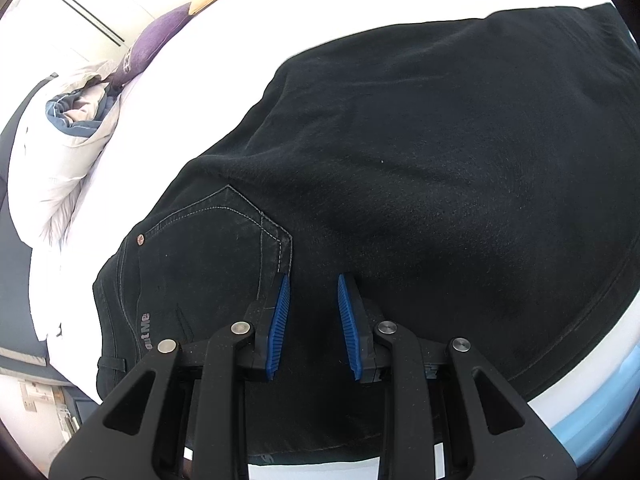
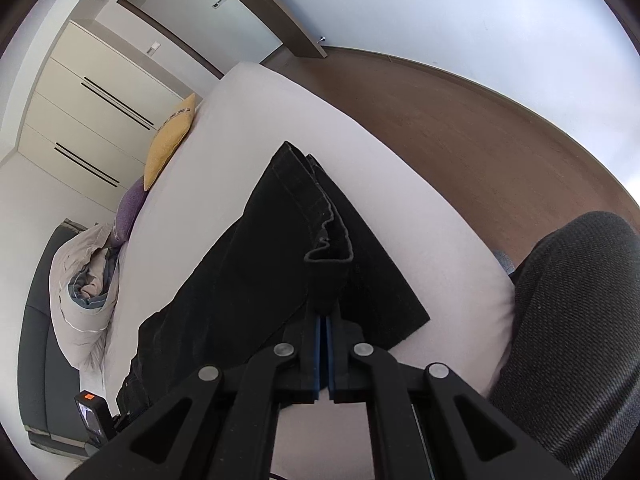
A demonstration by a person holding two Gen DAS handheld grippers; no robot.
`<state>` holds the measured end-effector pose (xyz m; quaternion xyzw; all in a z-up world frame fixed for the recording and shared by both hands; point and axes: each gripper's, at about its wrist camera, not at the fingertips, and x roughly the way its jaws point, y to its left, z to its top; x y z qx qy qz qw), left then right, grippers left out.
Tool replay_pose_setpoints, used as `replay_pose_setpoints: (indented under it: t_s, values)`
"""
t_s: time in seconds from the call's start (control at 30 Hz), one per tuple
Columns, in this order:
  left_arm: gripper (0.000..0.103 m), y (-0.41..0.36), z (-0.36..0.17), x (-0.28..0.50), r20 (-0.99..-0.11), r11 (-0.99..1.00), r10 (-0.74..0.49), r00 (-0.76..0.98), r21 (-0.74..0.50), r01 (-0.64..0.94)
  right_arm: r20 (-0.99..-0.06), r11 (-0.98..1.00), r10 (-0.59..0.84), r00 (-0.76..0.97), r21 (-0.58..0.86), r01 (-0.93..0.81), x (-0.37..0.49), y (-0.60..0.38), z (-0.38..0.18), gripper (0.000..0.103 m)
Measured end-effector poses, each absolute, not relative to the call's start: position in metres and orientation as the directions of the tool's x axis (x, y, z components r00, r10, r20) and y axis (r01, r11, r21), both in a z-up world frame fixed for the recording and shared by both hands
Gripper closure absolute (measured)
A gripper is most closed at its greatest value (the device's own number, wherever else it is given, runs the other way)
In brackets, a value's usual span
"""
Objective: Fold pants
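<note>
pants [image 1: 400, 168]: black, on white bed [image 2: 256, 120], hem near bed's edge | left tool [image 1: 313, 280]: pads parted, nothing visibly pinched, seemingly just over waist | right tool [image 2: 325, 312]: clamped on pant fold | label: "...tMe", partly hidden

Bed [image 2: 256, 128]: bare sheet clear around black pants [image 2: 248, 264]. Obstructions: yellow cushion [image 2: 170, 140], purple cushion [image 2: 130, 208], bunched duvet [image 2: 80, 300] along far edge.
</note>
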<state>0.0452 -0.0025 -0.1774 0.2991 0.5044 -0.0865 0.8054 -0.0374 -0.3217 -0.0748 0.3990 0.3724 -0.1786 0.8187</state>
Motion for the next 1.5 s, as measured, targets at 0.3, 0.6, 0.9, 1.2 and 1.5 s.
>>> replay_pose_setpoints:
  t_s: [0.3,0.6,0.9,1.2,1.5]
  values:
    - [0.079,-0.002,-0.174,0.045,-0.863,0.814,0.160,0.479,0.390,0.431,-0.779,0.607,0.041,0.626,0.517,0.603,-0.042,-0.329,-0.110,0.101]
    - [0.079,0.008,-0.138,0.035,-0.870,0.862,0.038,0.491,0.278,0.425,-0.810,0.632,-0.137,0.570,0.371,0.680,-0.066,-0.350,-0.061,0.071]
    - [0.078,-0.028,-0.130,0.066,-0.880,0.887,-0.075,0.470,0.156,0.435,-0.593,0.714,0.364,0.718,0.673,0.194,0.049,-0.306,-0.057,0.048]
    - [0.077,0.007,-0.149,0.082,-0.912,0.934,-0.076,0.403,0.077,0.350,-0.688,0.684,0.277,0.671,0.631,0.365,0.085,-0.360,-0.128,0.103]
    - [0.077,-0.009,-0.120,0.138,-0.892,0.922,-0.174,0.417,0.001,0.387,-0.611,0.693,0.361,0.705,0.682,0.236,0.054,-0.326,-0.071,0.051]
